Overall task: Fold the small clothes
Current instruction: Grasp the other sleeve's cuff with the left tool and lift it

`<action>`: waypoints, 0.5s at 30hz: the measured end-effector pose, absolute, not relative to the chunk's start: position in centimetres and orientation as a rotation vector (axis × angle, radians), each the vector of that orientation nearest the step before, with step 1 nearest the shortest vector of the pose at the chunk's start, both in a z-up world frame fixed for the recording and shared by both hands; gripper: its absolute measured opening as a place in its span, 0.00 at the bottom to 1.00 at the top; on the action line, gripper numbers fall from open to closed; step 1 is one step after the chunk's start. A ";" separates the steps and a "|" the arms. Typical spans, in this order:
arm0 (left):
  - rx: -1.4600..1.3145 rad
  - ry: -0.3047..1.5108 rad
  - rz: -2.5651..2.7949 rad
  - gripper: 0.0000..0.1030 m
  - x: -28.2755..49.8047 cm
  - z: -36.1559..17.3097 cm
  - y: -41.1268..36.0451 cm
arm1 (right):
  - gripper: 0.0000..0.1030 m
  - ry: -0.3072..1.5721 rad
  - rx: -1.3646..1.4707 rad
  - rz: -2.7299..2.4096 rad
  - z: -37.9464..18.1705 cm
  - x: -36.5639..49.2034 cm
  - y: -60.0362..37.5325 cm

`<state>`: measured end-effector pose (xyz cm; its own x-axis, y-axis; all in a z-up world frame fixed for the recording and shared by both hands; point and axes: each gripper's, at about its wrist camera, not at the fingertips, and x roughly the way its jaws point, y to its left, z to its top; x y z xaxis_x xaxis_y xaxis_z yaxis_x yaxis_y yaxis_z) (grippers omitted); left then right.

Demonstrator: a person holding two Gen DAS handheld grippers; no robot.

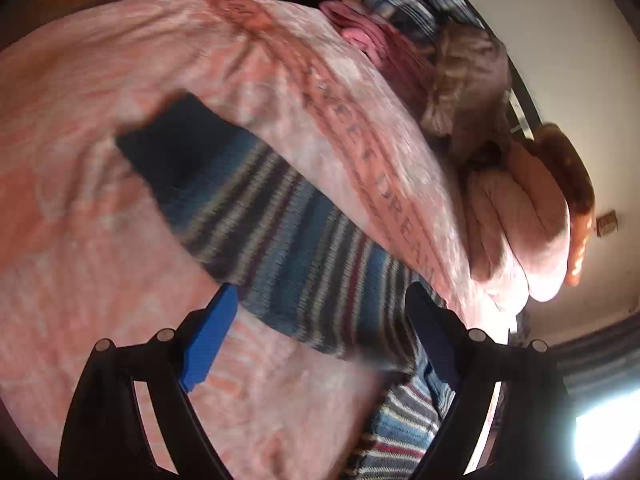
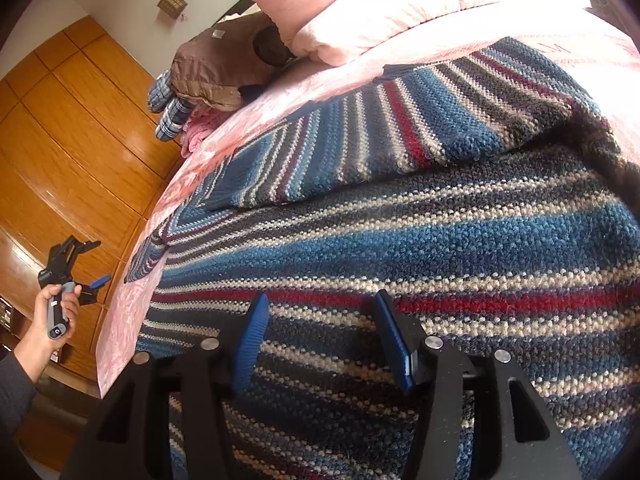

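Striped knit sweater (image 2: 400, 216) in blue, red, grey, sleeve folded across, pink bedspread (image 1: 100, 220), both grippers' jaws spread, empty.

In front of me lies the striped knitted sweater (image 2: 440, 240), blue with red, white and dark grey bands. It is spread on the pink bed cover (image 2: 132, 312), and one sleeve (image 2: 400, 128) is folded across its body.
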<state>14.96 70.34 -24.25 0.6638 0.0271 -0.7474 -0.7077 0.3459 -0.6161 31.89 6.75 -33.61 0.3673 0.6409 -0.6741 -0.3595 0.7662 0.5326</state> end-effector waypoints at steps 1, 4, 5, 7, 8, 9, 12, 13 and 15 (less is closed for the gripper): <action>-1.150 0.711 0.567 0.83 14.1 -24.9 71.7 | 0.54 1.004 0.312 0.655 -33.6 31.8 6.9; -1.207 0.705 0.618 0.83 12.7 -27.1 74.6 | 0.54 1.004 0.297 0.647 -33.6 31.7 7.2; -1.229 0.698 0.617 0.83 12.6 -27.8 75.3 | 0.54 1.005 0.291 0.644 -33.7 31.7 7.3; -1.248 0.678 0.603 0.83 13.4 -28.8 76.2 | 0.54 1.006 0.279 0.638 -33.7 31.7 7.5; -1.241 0.672 0.602 0.83 13.7 -29.2 76.6 | 0.54 1.005 0.275 0.636 -33.7 31.6 7.6; -1.231 0.665 0.603 0.83 14.1 -29.6 77.1 | 0.54 1.005 0.272 0.634 -33.7 31.6 7.6; -1.223 0.632 0.606 0.84 14.8 -30.5 78.3 | 0.54 1.008 0.264 0.624 -33.8 31.7 7.8; -1.225 0.626 0.609 0.84 14.9 -30.7 78.7 | 0.55 1.008 0.260 0.620 -33.8 31.7 7.9; -1.216 0.644 0.630 0.48 15.1 -31.0 79.3 | 0.56 1.008 0.254 0.616 -33.9 31.7 8.1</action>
